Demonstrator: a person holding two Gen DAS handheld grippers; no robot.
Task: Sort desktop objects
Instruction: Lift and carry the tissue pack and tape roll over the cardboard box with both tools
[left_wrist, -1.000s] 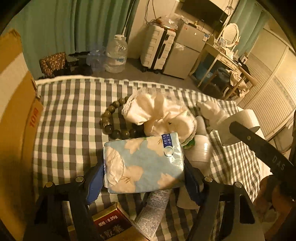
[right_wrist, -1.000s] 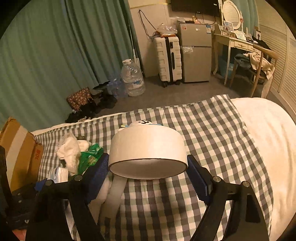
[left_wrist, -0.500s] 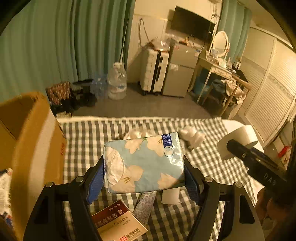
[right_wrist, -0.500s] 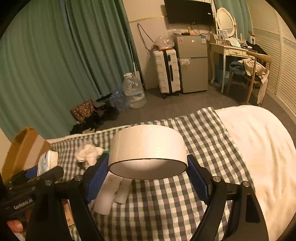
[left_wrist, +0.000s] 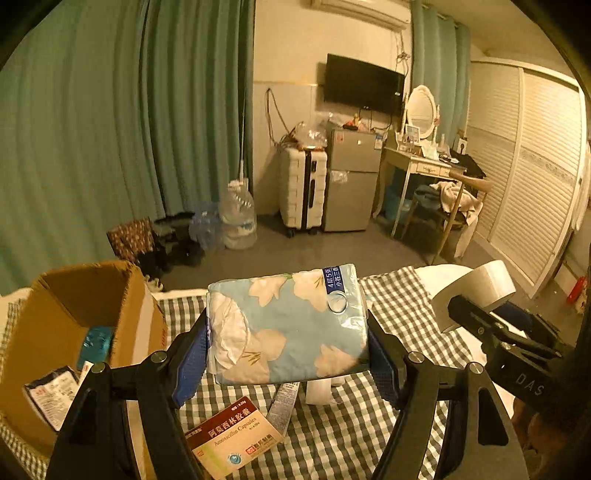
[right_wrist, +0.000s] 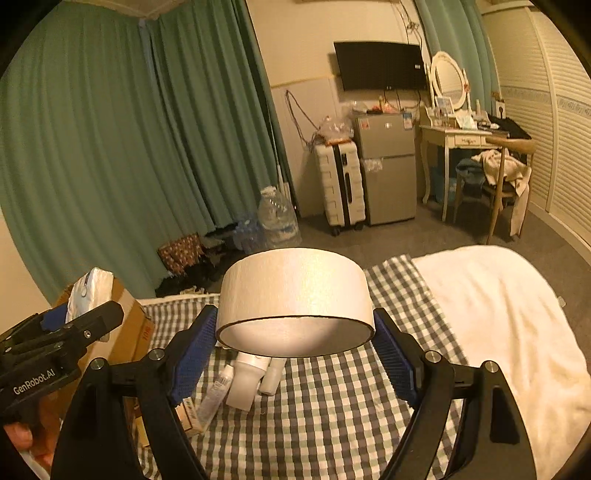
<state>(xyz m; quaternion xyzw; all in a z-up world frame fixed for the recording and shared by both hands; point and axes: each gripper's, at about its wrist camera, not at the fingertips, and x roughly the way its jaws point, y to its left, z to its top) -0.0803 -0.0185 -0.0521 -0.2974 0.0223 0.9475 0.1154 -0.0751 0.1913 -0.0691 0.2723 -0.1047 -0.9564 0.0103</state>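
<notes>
My left gripper (left_wrist: 286, 341) is shut on a blue floral tissue pack (left_wrist: 288, 325) and holds it above the checked cloth (left_wrist: 343, 439), just right of an open cardboard box (left_wrist: 66, 325). My right gripper (right_wrist: 293, 343) is shut on a wide roll of white tape (right_wrist: 293, 295), held above the cloth (right_wrist: 314, 417). The right gripper with the tape roll (left_wrist: 476, 291) also shows at the right of the left wrist view. The left gripper with the tissue pack (right_wrist: 88, 291) shows at the left of the right wrist view, by the box (right_wrist: 129, 325).
The box holds a blue packet (left_wrist: 96, 341) and a dark sachet (left_wrist: 51, 398). On the cloth lie a red medicine box (left_wrist: 232, 435), a tube (right_wrist: 218, 395) and white bottles (right_wrist: 251, 380). A white blanket (right_wrist: 491, 314) covers the right side. Floor clutter lies beyond the far edge.
Both grippers have risen with their loads. The left has swung left, bringing the cardboard box's open top into view. The bead string and cloth heap have dropped out of sight.
</notes>
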